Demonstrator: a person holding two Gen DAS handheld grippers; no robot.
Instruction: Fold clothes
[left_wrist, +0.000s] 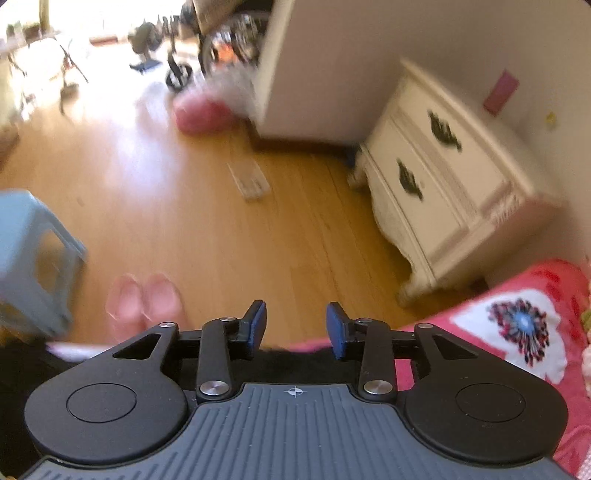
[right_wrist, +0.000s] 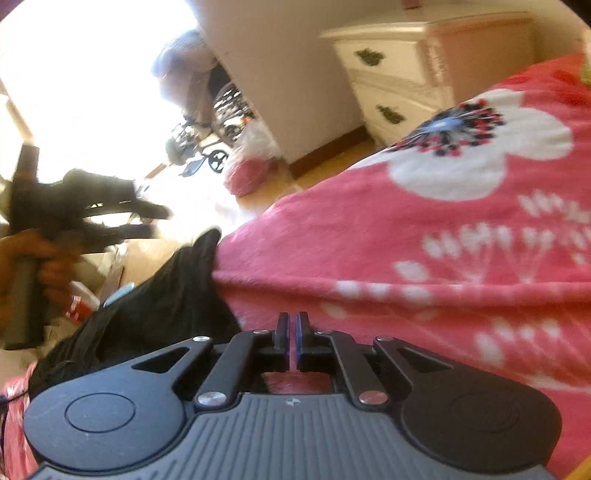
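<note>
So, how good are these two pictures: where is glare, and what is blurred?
Left wrist view: sunlight washes out the far room at top left; the nightstand and pink slippers are smeared by motion, while the left gripper stays sharp. Right wrist view: the upper left is burnt white; the hand is blurred, the floral blanket soft, and the fisheye bends the edges.

Left gripper (left_wrist: 296, 325): I see my jaws standing apart, blue pads (left_wrist: 258, 325) facing, nothing between them.
Black cloth (left_wrist: 295, 363): lies just under and behind my fingers; blurred, I cannot tell if it touches them.
Blanket (left_wrist: 517, 332): pink with a white flower, at my lower right.
Floor (left_wrist: 221, 221): wood, ahead of me.
Slippers (left_wrist: 144, 299): pink pair on the floor, left of my fingers.
Stool (left_wrist: 33, 258): pale blue, far left.
Nightstand (left_wrist: 439, 177): white, two drawers, right, against the wall.
</note>
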